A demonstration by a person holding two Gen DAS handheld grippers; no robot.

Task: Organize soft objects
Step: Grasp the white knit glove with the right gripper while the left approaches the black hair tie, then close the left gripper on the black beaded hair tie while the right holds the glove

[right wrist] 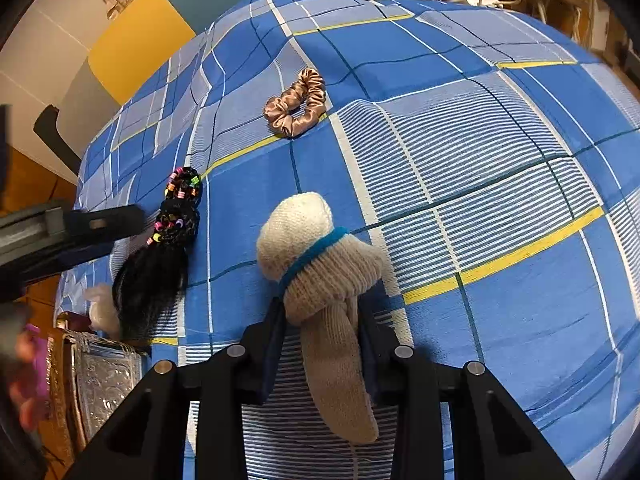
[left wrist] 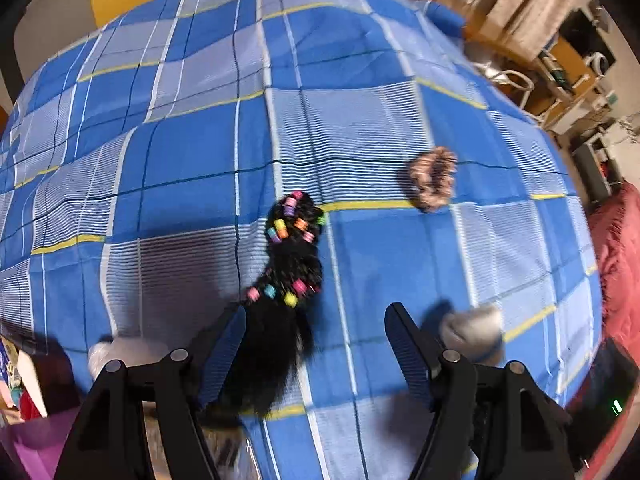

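A black hairpiece with coloured beads (left wrist: pixel 290 276) lies on the blue checked bedsheet (left wrist: pixel 200 128). My left gripper (left wrist: pixel 316 320) is open just above its tail end; the tail lies against the left finger. A brown satin scrunchie (left wrist: pixel 433 178) lies farther right; it also shows in the right wrist view (right wrist: pixel 298 102). My right gripper (right wrist: pixel 320 316) is shut on a beige knitted sock with a blue band (right wrist: pixel 320 264), held just over the sheet. The hairpiece (right wrist: pixel 168 248) lies to its left, with the left gripper's finger (right wrist: pixel 100 220) beside it.
A silver embossed box (right wrist: pixel 104 380) stands at the bed's near left edge, with a pale soft item (right wrist: pixel 102 308) next to it. A red blanket (left wrist: pixel 616 264) lies at the right. Shelves and clutter (left wrist: pixel 560 48) stand beyond the bed's far right corner.
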